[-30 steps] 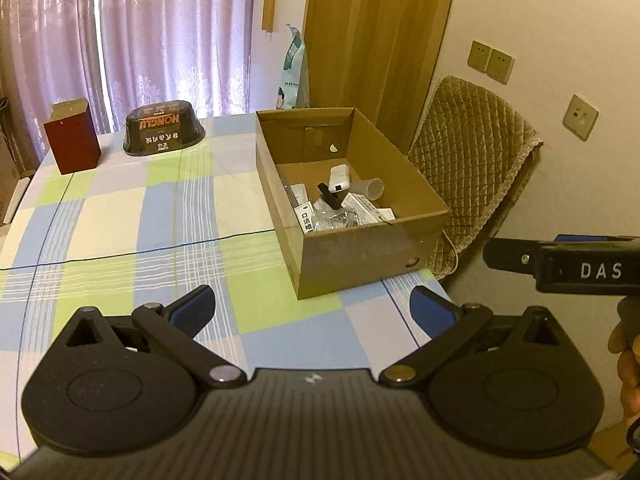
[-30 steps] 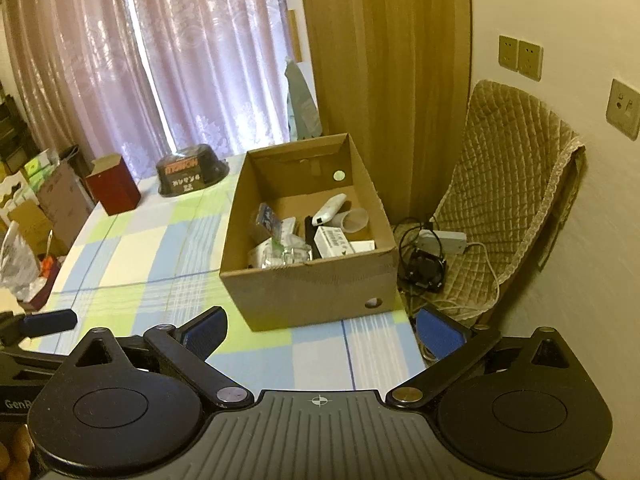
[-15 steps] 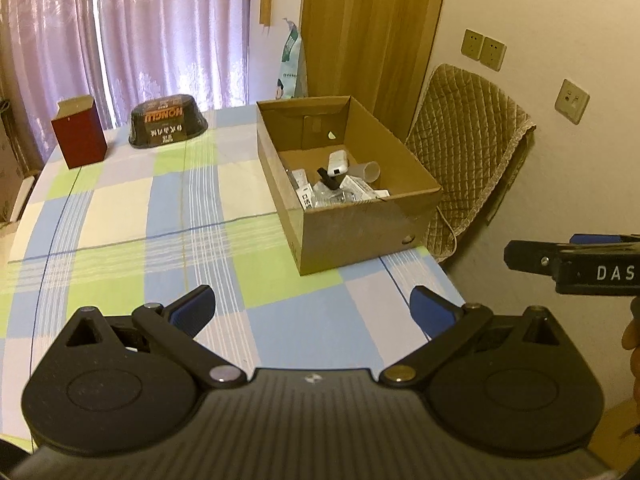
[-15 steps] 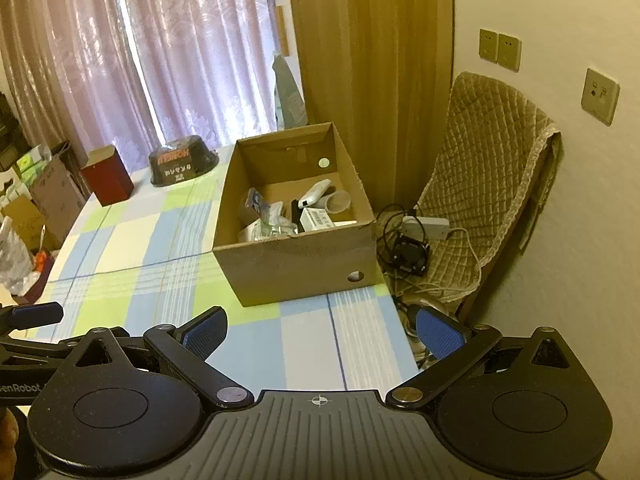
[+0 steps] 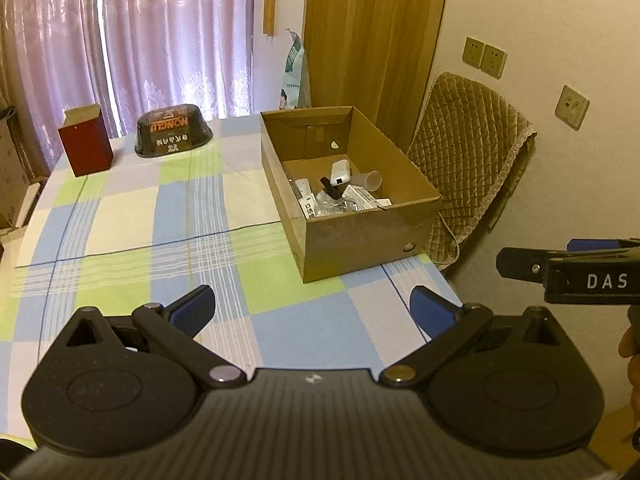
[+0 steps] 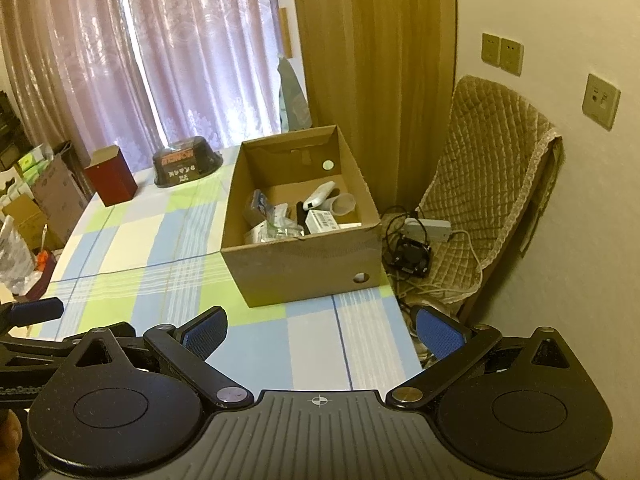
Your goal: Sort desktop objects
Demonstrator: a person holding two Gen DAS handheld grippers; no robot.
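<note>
Both tongs [image 5: 313, 309] [image 6: 322, 332] retreated, spread, empty — box [image 5: 360, 236] clutter perhaps packets, half-hidden.

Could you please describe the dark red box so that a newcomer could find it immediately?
Start at the checked tablecloth and look to its far left corner by the curtains. The dark red box stands upright with its top open, beside the black oval tub; it alone is tall, square-sided and red.

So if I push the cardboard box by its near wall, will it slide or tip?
The cardboard box is low and wide with its small items lying on the floor, so it probably slides rather than tips. The checked tablecloth under it may bunch. It sits near the table's right edge, so push left.
</note>
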